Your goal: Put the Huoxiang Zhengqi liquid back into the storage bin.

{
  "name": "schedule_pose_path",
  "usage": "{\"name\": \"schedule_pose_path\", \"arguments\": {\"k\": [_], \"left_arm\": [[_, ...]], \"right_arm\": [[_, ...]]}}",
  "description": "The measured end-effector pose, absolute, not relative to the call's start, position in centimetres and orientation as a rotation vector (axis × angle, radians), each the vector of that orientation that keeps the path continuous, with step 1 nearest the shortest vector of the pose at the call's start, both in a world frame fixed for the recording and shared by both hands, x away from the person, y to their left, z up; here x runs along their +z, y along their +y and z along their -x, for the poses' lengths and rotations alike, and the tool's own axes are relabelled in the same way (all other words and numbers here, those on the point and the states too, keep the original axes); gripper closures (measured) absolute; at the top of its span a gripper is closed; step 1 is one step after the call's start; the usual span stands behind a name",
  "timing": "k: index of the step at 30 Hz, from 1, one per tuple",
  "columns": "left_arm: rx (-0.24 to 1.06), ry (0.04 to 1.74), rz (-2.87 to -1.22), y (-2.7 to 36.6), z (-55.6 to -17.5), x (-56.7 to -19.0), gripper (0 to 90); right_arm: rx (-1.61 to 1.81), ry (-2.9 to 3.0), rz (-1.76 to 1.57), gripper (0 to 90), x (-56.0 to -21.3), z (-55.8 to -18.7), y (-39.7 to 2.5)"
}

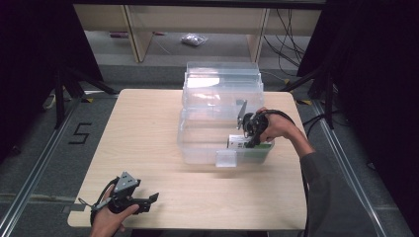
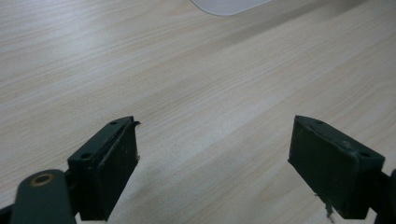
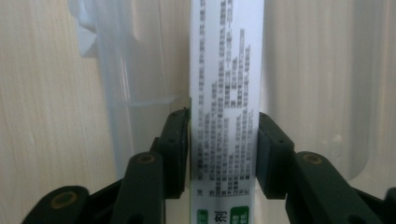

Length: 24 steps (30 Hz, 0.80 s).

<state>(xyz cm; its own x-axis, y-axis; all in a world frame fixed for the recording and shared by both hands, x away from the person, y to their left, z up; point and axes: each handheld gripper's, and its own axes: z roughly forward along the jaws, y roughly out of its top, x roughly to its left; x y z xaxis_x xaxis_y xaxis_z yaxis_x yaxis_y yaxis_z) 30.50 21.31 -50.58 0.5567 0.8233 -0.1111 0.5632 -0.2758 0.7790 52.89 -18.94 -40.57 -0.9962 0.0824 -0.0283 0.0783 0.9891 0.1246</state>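
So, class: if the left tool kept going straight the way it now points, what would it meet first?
Probably the bare table: the left tool is open and angled down at the wood. The clear box lies farther along that line, though depth is hard to judge.

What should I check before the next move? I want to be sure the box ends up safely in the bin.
1. Right gripper clamps the white box from both sides: ok.
2. Box over the clear bin, inside its walls: ok.
3. Box resting on the bin floor: cannot tell.
4. Bin lid open, out of the way: ok.
5. Left gripper open, holding nothing, above the bare table: ok.
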Motion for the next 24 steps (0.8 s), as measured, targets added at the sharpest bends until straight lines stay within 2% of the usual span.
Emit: {"name": "schedule_pose_path", "arguments": {"k": [8, 12, 15, 20, 24], "left_arm": [[0.399, 1.113, -1.981, 21.3, -30.5, -50.5, 14.8], [0.398, 1.11, -2.002, 21.5, -30.5, -50.3, 14.9], [0.396, 1.11, -1.999, 21.5, -30.5, -50.3, 14.8], [0.398, 1.109, -1.989, 21.5, -30.5, -50.4, 14.8], [0.399, 1.113, -1.988, 21.4, -30.5, -50.4, 14.8]], "right_arm": [[0.345, 3.047, -0.196, 50.2, -37.8, -52.1, -19.8], [0.447, 2.998, -0.386, 42.3, -36.6, -51.2, -20.5], [0.518, 2.943, -0.471, 39.5, -35.5, -50.6, -21.2], [0.706, 2.806, -0.635, 35.1, -34.9, -49.4, -21.7], [0.766, 2.671, -0.771, 28.2, -35.0, -47.9, -21.7]]}}
